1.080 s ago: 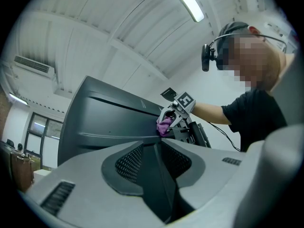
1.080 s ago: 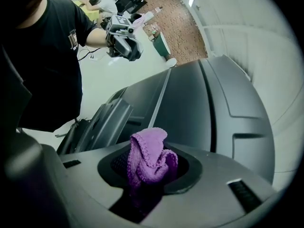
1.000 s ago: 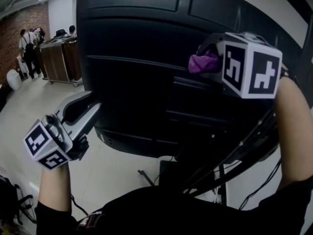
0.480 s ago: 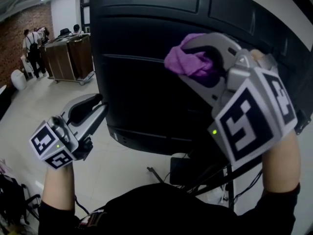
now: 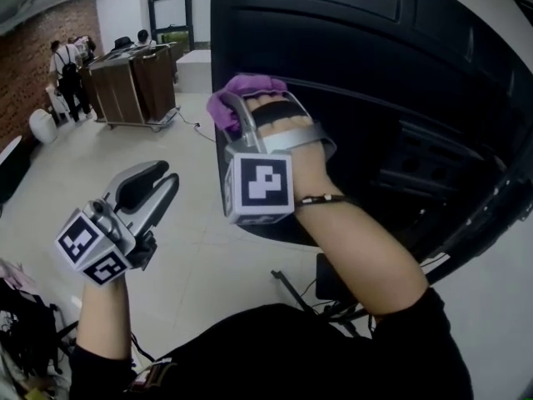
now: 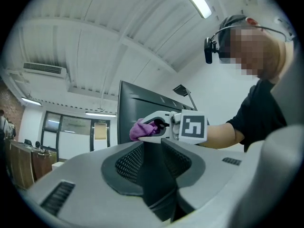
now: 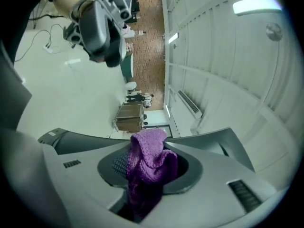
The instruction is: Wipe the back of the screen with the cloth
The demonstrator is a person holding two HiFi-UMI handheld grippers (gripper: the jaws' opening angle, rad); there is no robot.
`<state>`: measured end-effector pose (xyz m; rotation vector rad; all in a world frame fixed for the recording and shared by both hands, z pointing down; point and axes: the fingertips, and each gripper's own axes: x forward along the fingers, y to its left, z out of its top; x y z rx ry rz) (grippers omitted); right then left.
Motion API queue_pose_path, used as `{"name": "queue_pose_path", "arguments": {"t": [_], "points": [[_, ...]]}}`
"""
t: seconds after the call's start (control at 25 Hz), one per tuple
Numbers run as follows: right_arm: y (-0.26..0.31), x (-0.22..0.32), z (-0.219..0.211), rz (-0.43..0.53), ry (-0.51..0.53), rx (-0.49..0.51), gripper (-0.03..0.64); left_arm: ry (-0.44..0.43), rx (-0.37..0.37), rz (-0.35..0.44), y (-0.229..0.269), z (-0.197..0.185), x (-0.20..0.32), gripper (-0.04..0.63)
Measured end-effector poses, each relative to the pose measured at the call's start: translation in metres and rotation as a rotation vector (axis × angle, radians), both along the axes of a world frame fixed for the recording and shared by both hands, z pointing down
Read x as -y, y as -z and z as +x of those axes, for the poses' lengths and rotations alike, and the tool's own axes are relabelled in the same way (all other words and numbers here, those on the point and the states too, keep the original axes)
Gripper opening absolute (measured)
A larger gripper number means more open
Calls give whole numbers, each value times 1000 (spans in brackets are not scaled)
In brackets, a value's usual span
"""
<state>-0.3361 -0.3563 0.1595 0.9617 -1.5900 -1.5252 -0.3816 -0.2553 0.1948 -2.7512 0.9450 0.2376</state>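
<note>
While its jaws pinch a bunched purple cloth (image 7: pixel 147 170), the right gripper (image 7: pixel 156 146) sits at the left edge of the black screen's (image 5: pixel 375 82) ribbed back. Whether cloth and screen touch cannot be told. Lower down and well apart from the screen, the left gripper (image 6: pixel 152 144) hangs over the pale floor (image 5: pixel 191 223), its jaws a narrow slit apart with nothing between them.
</note>
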Motion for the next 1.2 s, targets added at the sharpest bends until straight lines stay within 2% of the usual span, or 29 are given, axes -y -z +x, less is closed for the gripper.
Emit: {"name": "queue_pose_path", "arguments": {"t": [0.12, 0.4, 0.56, 0.76, 1.04, 1.2], "points": [[-8, 15, 7, 8, -32, 21, 126, -17, -1, -24, -11, -8, 2, 101], [-9, 12, 81, 49, -177, 64, 129, -70, -1, -46, -21, -13, 4, 101], [-8, 11, 101, 44, -208, 91, 129, -85, -1, -49, -23, -8, 8, 101], [-7, 8, 94, 39, -183, 109, 126, -91, -4, -55, -22, -4, 12, 101], [-12, 14, 37, 70, -83, 34, 126, -94, -5, -47, -16, 6, 19, 101], [-11, 11, 64, 74, -97, 71, 129, -102, -8, -36, -14, 8, 16, 101]]}}
